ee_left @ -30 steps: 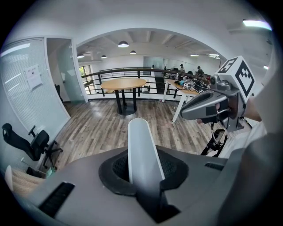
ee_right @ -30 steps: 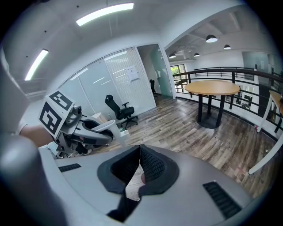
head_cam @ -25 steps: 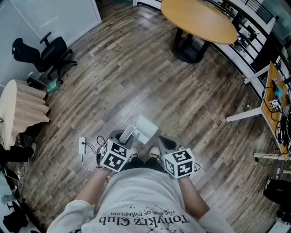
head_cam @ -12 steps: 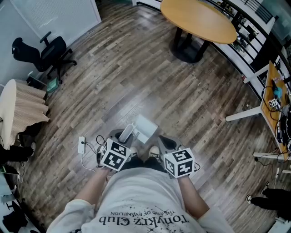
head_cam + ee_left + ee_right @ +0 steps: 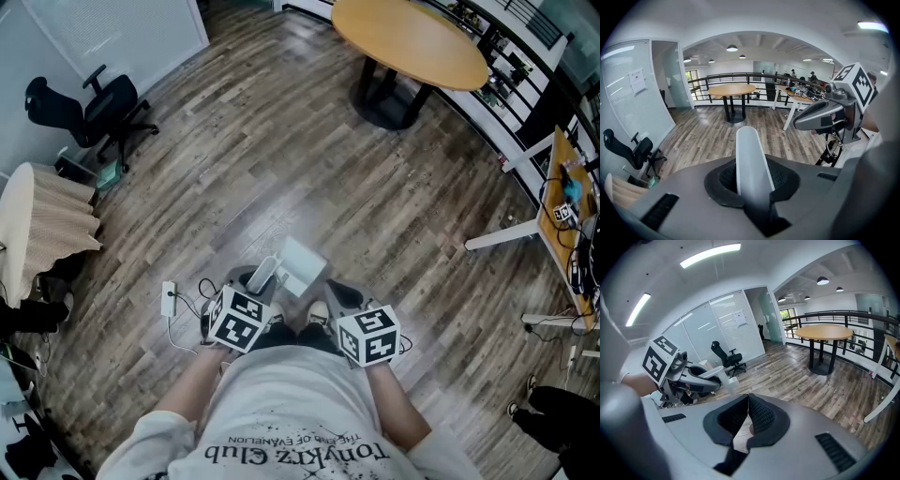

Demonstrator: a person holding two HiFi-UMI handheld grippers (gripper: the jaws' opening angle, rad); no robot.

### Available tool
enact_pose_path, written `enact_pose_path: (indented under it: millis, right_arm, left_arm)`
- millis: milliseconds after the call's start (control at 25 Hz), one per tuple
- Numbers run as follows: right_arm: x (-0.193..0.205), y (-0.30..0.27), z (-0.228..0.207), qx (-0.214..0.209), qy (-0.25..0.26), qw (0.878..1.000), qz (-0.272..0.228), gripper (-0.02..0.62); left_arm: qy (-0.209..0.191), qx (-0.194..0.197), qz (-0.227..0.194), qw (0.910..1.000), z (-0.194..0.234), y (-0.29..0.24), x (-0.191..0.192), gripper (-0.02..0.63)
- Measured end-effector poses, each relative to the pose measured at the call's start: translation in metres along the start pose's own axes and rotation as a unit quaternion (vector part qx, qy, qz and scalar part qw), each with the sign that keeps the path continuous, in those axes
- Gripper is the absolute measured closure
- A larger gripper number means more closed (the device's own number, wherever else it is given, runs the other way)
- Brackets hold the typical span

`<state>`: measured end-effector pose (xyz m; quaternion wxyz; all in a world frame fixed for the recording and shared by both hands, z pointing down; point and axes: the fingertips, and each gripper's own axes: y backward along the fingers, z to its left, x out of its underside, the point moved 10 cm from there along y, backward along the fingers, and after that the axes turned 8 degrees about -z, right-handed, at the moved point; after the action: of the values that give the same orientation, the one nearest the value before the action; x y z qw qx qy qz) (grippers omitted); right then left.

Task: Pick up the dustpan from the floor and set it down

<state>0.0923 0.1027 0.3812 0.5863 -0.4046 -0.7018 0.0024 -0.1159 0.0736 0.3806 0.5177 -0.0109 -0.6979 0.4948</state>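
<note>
In the head view the pale grey dustpan (image 5: 298,266) hangs just in front of my feet, its handle (image 5: 263,274) running back into my left gripper (image 5: 253,286). In the left gripper view the rounded handle (image 5: 749,159) stands up between the jaws, whose black pads (image 5: 726,180) press on both its sides; the pan itself is hidden there. My right gripper (image 5: 343,296) is held beside it at the same height, apart from the dustpan. Its jaws (image 5: 748,412) are shut with nothing between them. The right gripper view shows the left gripper (image 5: 686,380) holding the handle (image 5: 723,378).
A round wooden table (image 5: 409,42) stands far ahead, and a black office chair (image 5: 90,109) stands at the left. A white power strip (image 5: 170,300) with its cable lies on the wood floor by my left foot. A desk (image 5: 565,220) and a passing person's legs (image 5: 553,422) are at the right.
Both grippers and the dustpan have stayed still. A person in dark clothes has walked into view at the lower right.
</note>
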Motion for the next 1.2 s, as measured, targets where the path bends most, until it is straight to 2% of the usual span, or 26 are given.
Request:
enact_pose_path:
  millis: [1200]
  right_arm:
    - [-0.009,-0.025,-0.011,-0.003,-0.001,1.000,0.016,0.569]
  left_arm:
    - [-0.004,0.003,0.002,1.0000,0.020,-0.020,-0.005,0.520]
